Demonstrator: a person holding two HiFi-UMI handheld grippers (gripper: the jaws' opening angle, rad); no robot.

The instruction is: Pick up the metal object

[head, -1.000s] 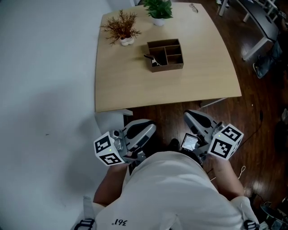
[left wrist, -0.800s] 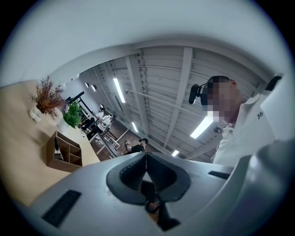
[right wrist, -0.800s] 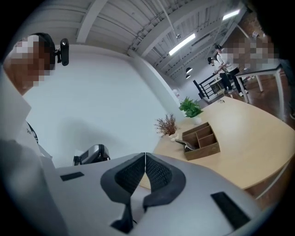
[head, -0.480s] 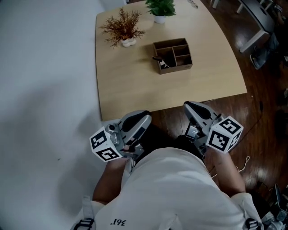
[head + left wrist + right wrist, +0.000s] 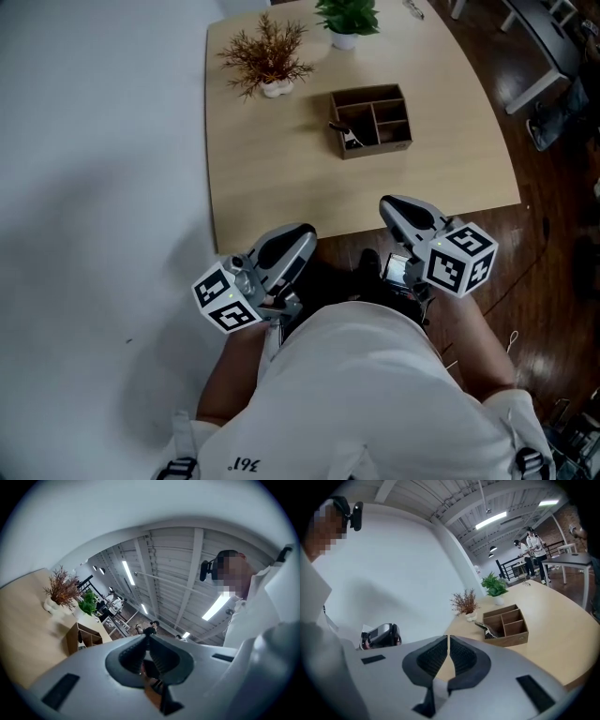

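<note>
Pickup not yet begun: the left hand-held gripper (image 5: 296, 236) and right hand-held gripper (image 5: 394, 205), jaws together and empty, hover off the bench (image 5: 281, 173). The metal object (image 5: 349, 137) lies at 12 o'clock, in the organizer's (image 5: 381, 148) 9 o'clock compartment.

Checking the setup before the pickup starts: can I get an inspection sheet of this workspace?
Surface: light wooden table.
Job's things: metal object lying in the left compartment of the wooden organizer.
Clutter: dried plant and green potted plant at the far edge.
Grippers: left gripper and right gripper both shut, empty, by the table's near edge.
Cables: thin white cord on the floor.
Surroundings: dark wood floor, white wall.
</note>
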